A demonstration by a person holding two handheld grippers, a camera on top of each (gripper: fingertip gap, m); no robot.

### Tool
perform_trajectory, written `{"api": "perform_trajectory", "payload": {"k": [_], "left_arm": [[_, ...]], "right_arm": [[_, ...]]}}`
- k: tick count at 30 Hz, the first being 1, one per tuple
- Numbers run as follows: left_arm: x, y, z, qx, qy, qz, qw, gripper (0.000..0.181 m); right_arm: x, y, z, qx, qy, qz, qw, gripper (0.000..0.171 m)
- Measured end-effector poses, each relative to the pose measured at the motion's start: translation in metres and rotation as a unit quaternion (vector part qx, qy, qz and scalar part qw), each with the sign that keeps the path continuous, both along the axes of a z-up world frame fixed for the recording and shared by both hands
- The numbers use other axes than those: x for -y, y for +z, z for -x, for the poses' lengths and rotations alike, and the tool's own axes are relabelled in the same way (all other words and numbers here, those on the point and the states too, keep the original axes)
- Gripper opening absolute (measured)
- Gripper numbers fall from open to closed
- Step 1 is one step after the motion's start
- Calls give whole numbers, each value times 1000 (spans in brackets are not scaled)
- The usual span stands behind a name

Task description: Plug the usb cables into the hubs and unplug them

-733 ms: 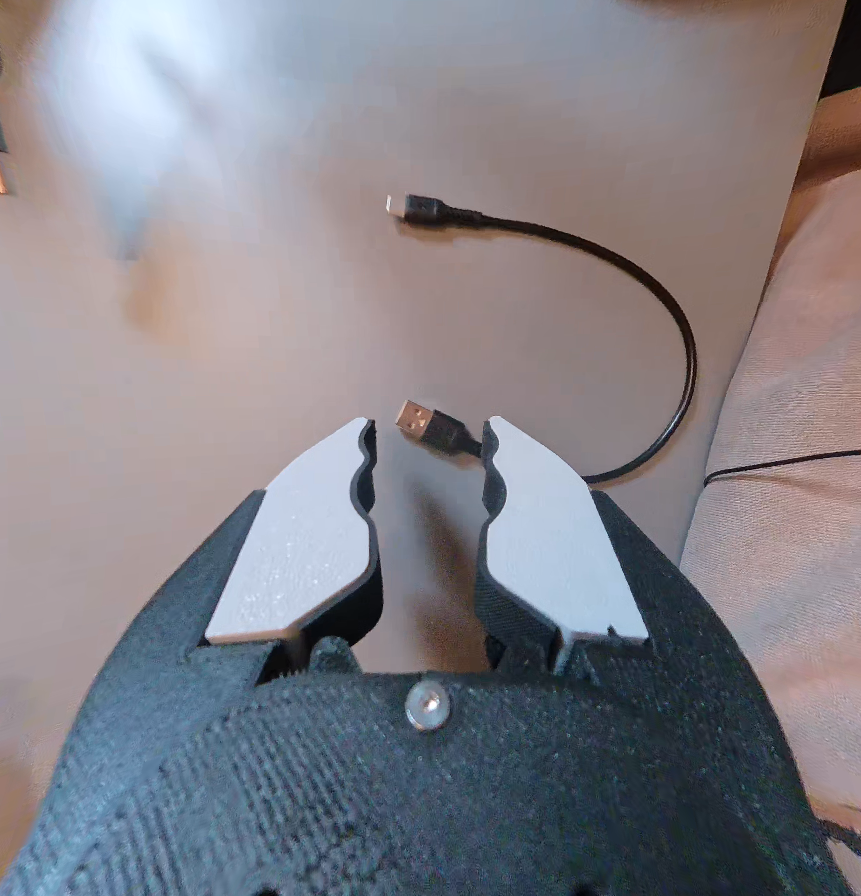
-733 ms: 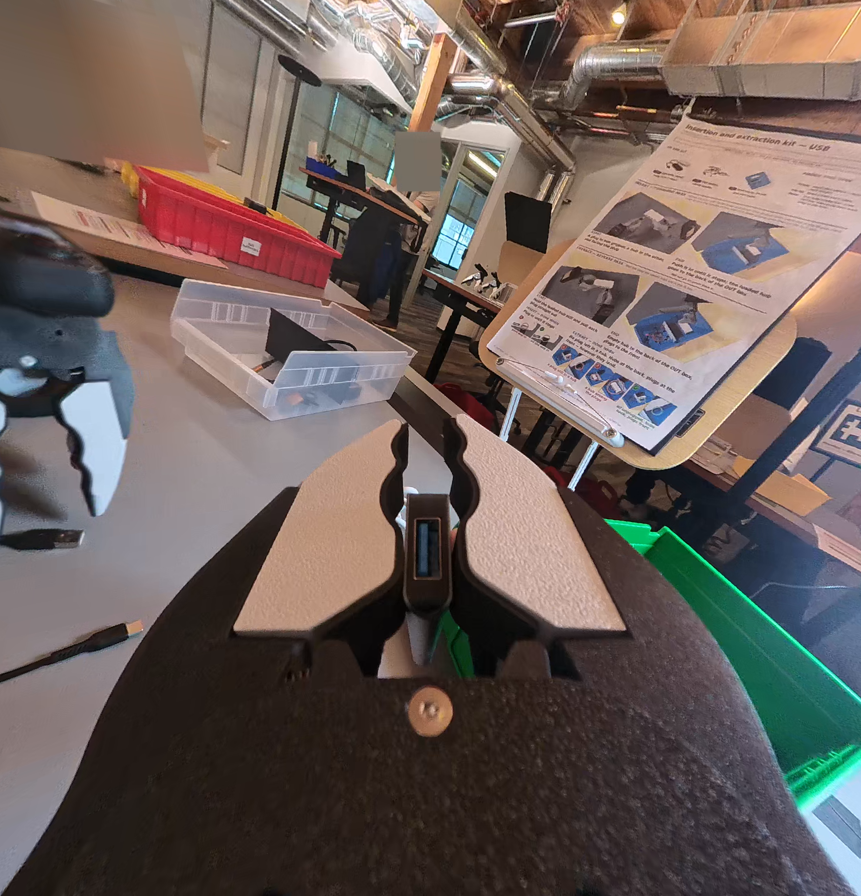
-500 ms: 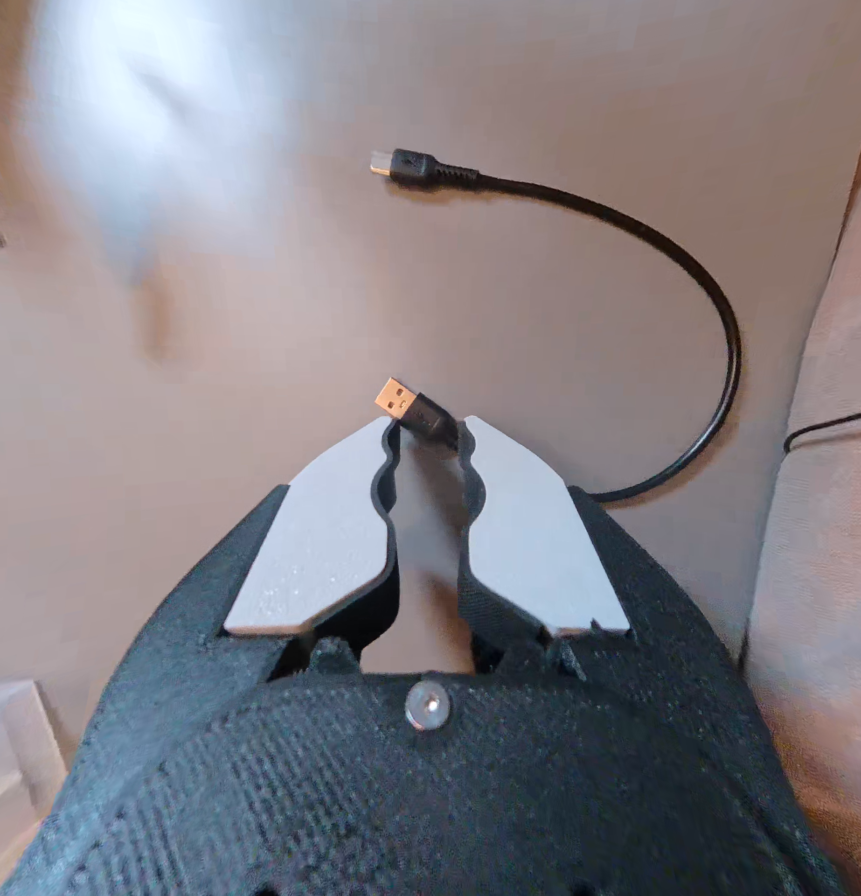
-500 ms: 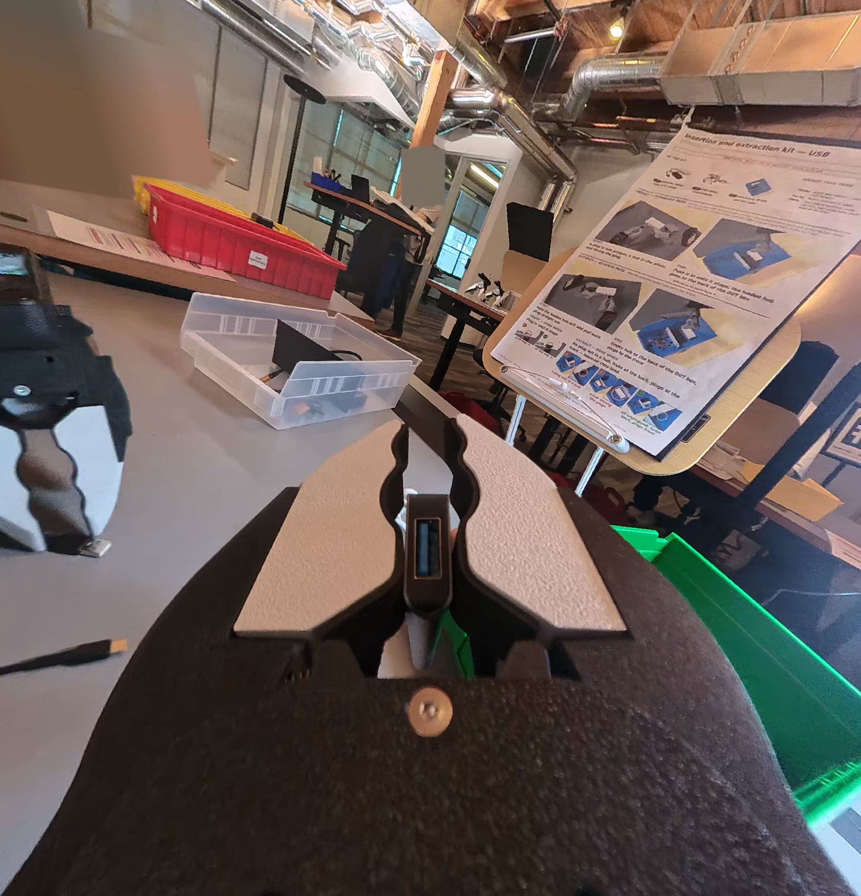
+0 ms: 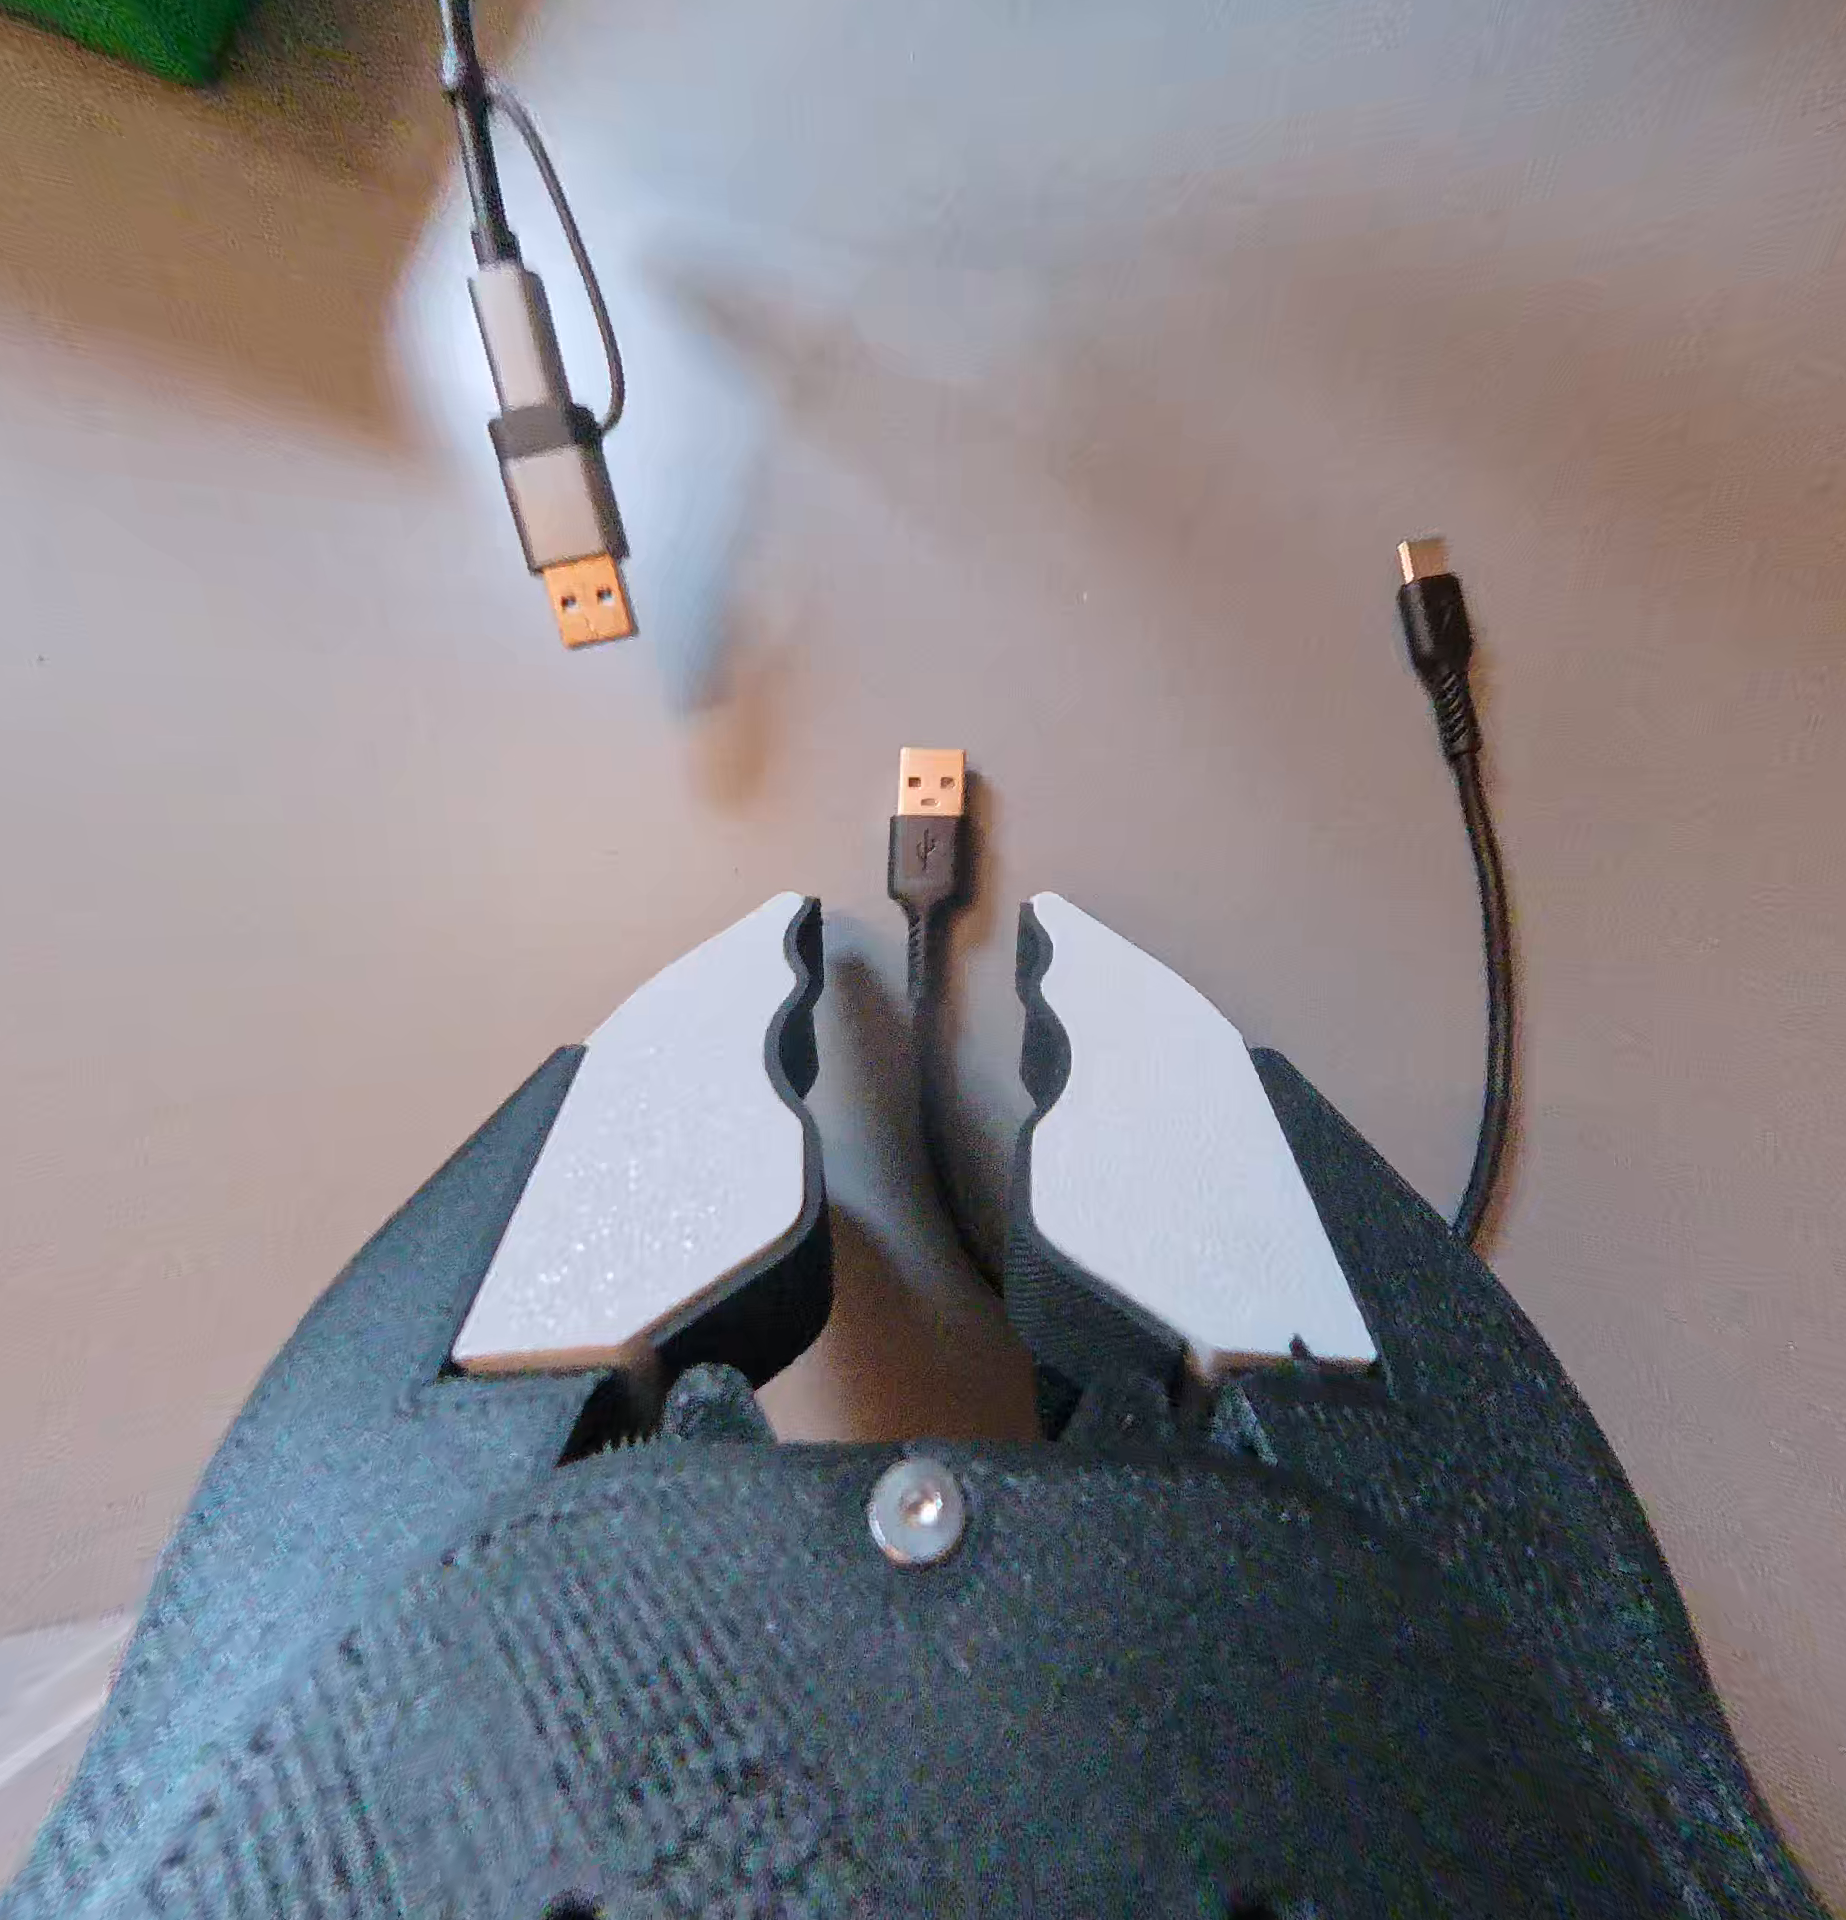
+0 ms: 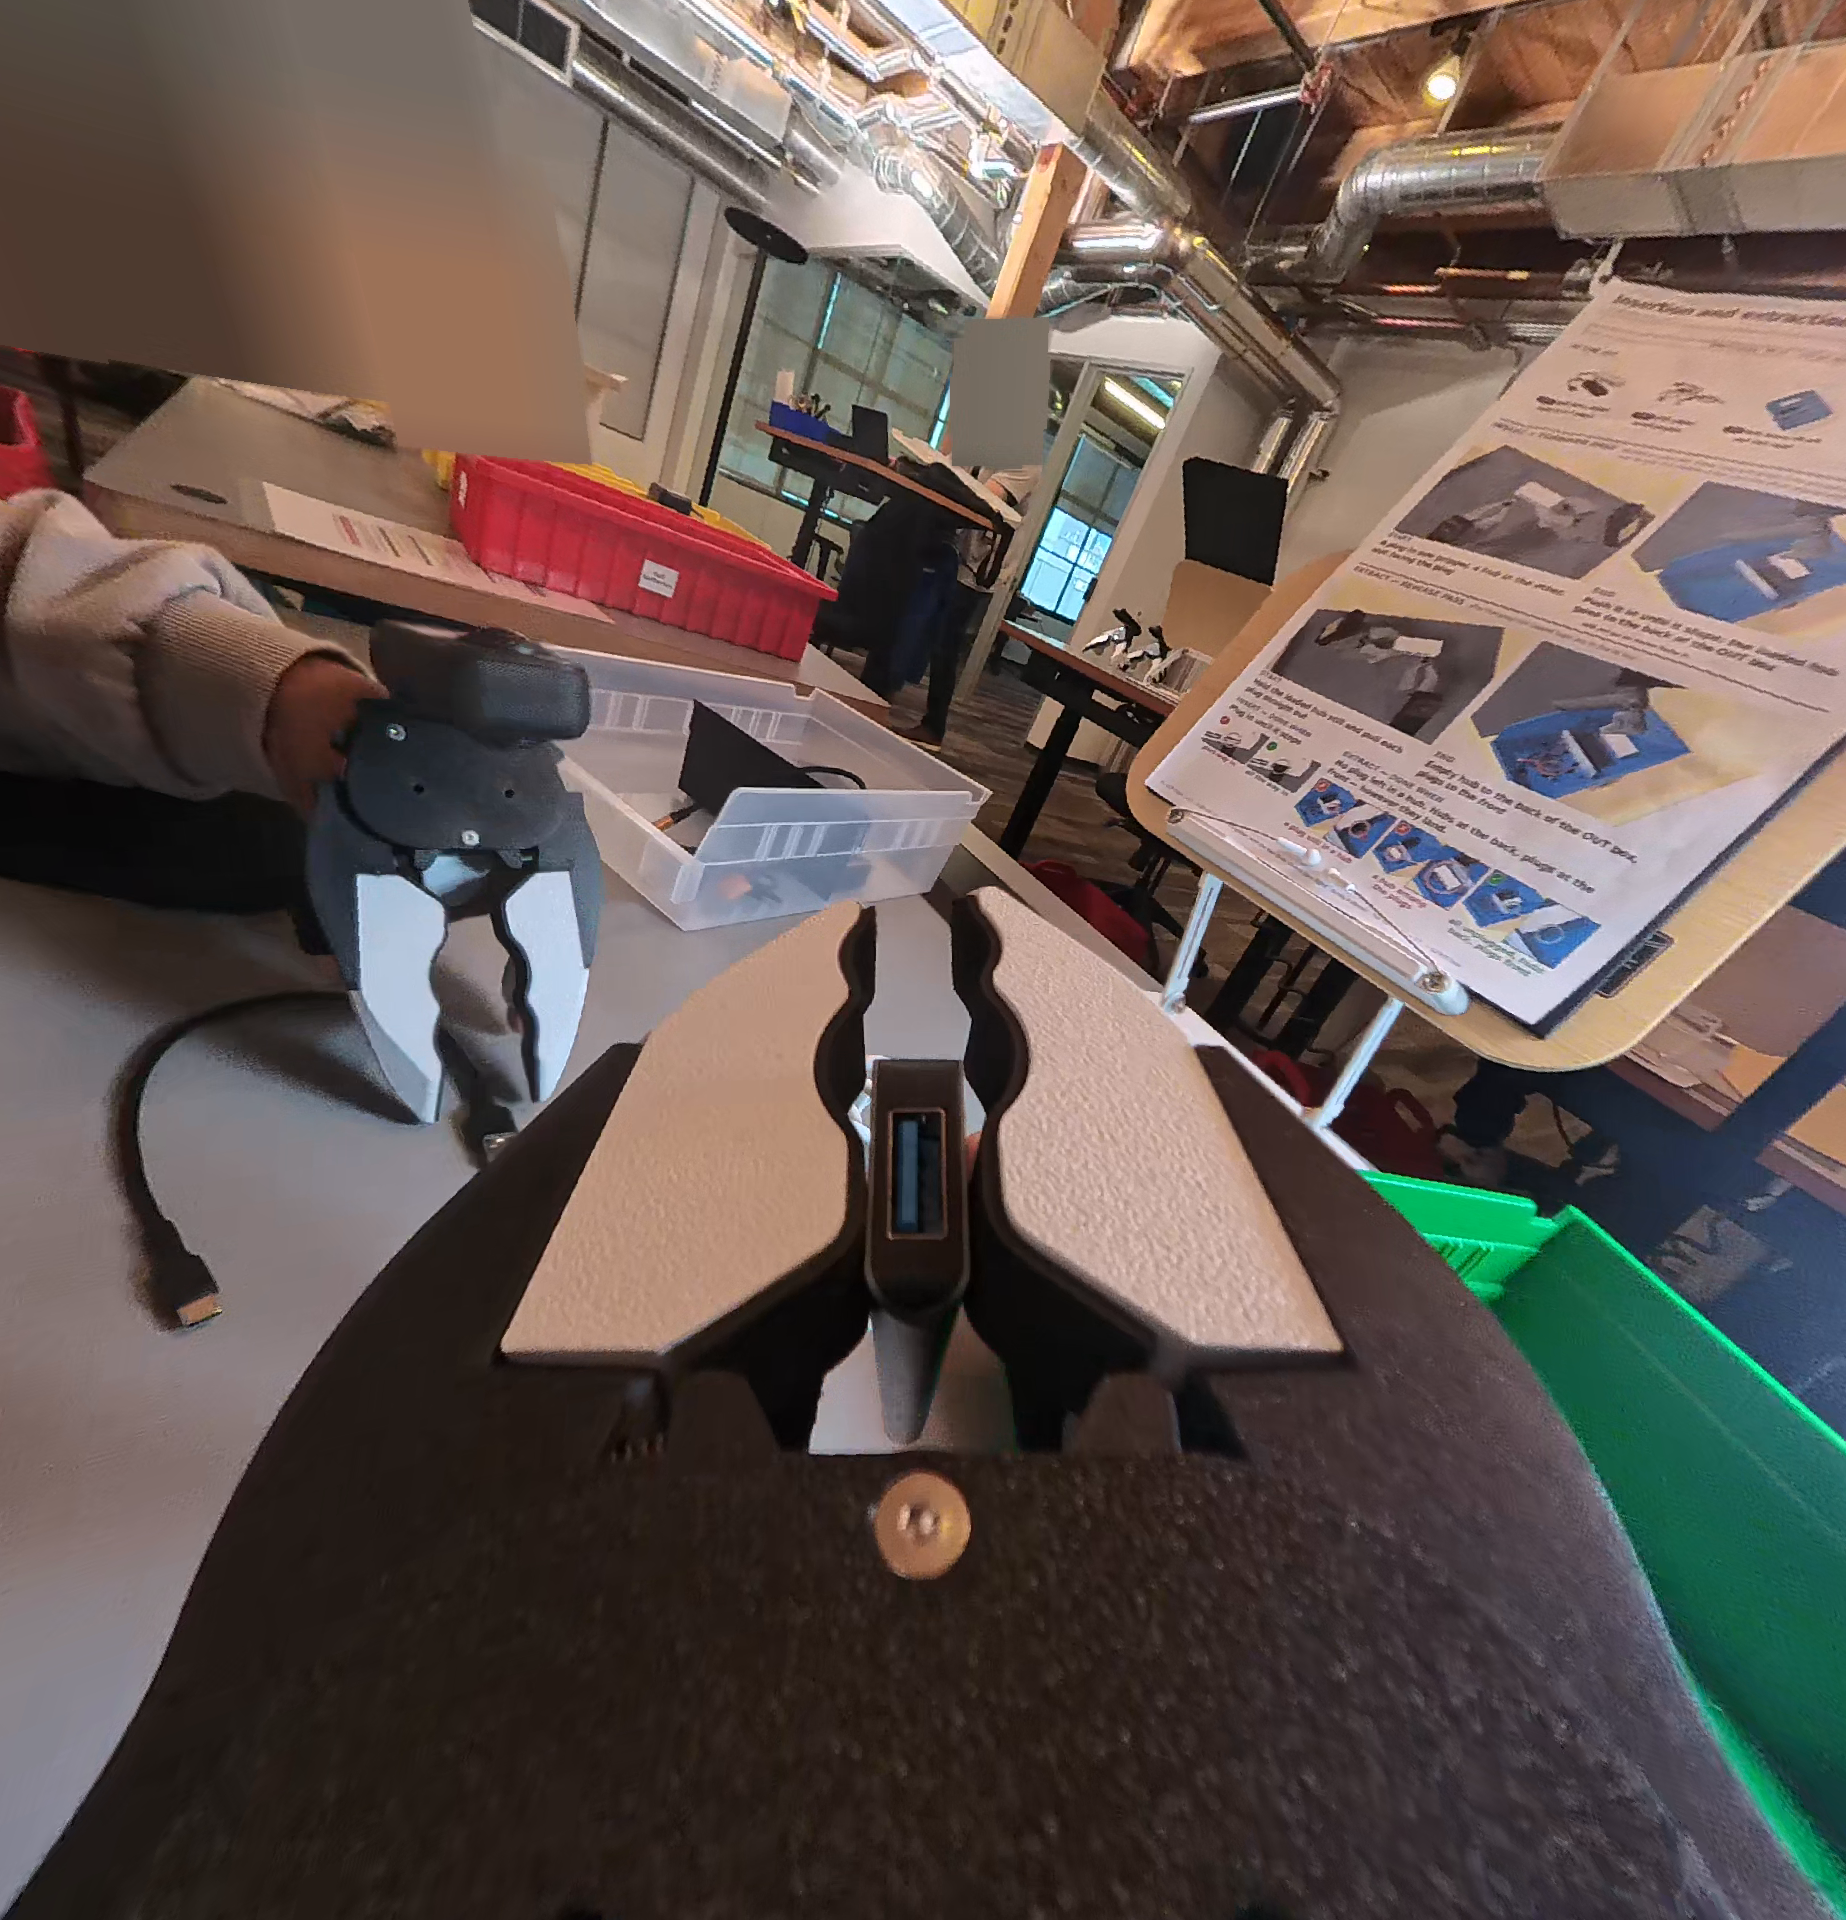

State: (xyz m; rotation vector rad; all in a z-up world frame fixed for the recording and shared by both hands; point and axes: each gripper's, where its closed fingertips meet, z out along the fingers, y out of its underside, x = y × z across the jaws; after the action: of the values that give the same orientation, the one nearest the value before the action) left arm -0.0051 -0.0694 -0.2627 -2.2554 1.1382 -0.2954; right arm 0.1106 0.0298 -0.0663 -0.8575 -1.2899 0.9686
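A black USB cable lies on the grey table (image 5: 1521,312). Its USB-A plug (image 5: 931,821) points away just ahead of my left gripper (image 5: 919,920), which is open, and the cord runs back between the fingers (image 5: 690,1122). The cable's small plug (image 5: 1423,592) lies to the right. My right gripper (image 6: 917,914) is shut on a black hub (image 6: 908,1195) held upright, its blue port facing the camera. The right wrist view shows the left gripper (image 6: 479,1091) pointing down at the table, over the cable (image 6: 140,1091).
A grey adapter plug (image 5: 555,457) on a thin cord shows at upper left; I cannot tell if it touches the table. A clear tray (image 6: 794,821), a red bin (image 6: 628,551), a green bin (image 6: 1625,1403) and an instruction board (image 6: 1573,675) surround the table. A person's sleeve (image 6: 119,644) is at left.
My left gripper has turned into line with the USB-A plug and opened wider; the cord now runs between its fingers. The grey adapter plug has come into view. The right gripper still holds the hub.
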Motion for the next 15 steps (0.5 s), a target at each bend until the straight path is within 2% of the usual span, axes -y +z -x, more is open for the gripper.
{"api": "perform_trajectory", "payload": {"k": [1, 3, 5, 7, 10, 13, 15], "left_arm": [[1, -1, -4, 8, -6, 4, 1000, 31], [0, -2, -6, 13, -17, 7, 1000, 15], [-3, -1, -8, 32, -35, 3, 999, 15], [-3, 18, -21, 140, -52, -6, 989, 15], [-2, 58, -30, 290, -60, -19, 955, 15], [4, 84, -34, 347, -78, -32, 934, 15], [4, 87, -36, 350, -80, -35, 933, 15]], "right_arm": [[2, -1, 1, 2, 2, -2, 1000, 15], [6, -3, 4, 5, 5, -5, 1000, 15], [7, -4, 5, 6, 6, -4, 1000, 14], [7, -4, 5, 6, 6, -2, 1000, 15], [9, -3, 3, -2, 18, 6, 1000, 15], [15, 3, 1, -21, 49, 22, 998, 14], [20, 5, 0, -30, 69, 35, 997, 14]]}}
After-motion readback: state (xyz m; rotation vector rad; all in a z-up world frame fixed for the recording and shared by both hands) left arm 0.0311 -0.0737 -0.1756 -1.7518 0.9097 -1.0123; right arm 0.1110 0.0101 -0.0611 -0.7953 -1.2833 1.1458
